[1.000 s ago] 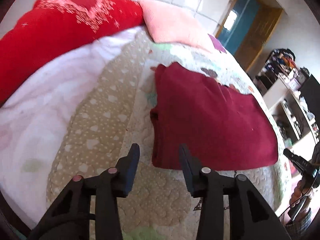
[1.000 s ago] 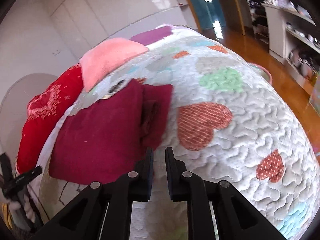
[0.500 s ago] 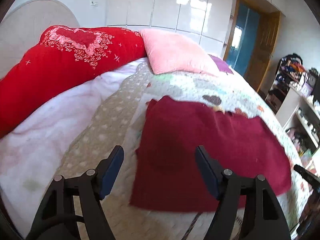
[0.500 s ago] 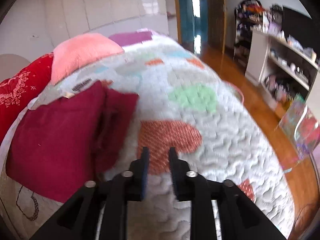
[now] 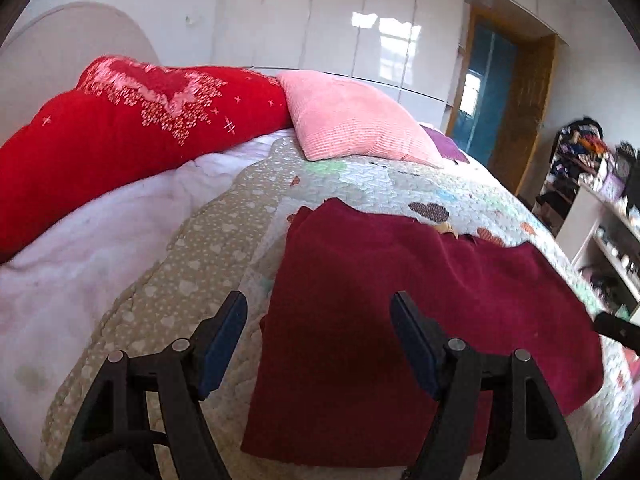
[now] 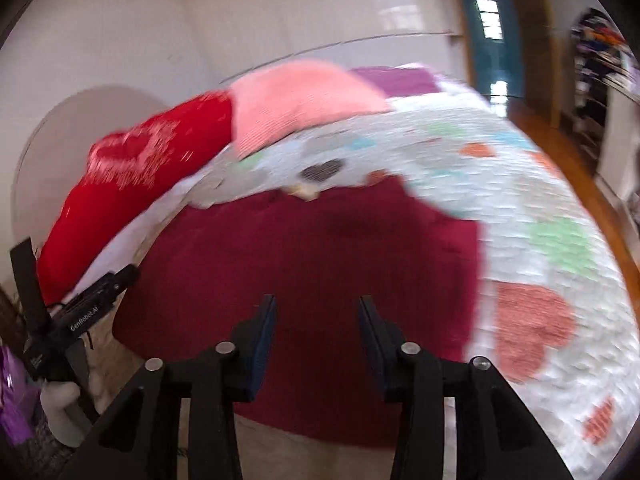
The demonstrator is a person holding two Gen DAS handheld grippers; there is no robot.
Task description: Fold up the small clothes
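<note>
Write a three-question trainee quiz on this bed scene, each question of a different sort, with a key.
1. True or false: the left gripper is clamped on the dark red folded garment.
2. Multiple choice: the pink ribbed cushion sits
A. beside the long red bolster with the pale heart pattern
B. on top of the garment
C. on the floor
3. Fill in: the garment lies on the quilted bedspread with ____ shaped patches.

Key
1. False: its jaws stand wide apart above the garment, and the right gripper is open too.
2. A
3. heart
</note>
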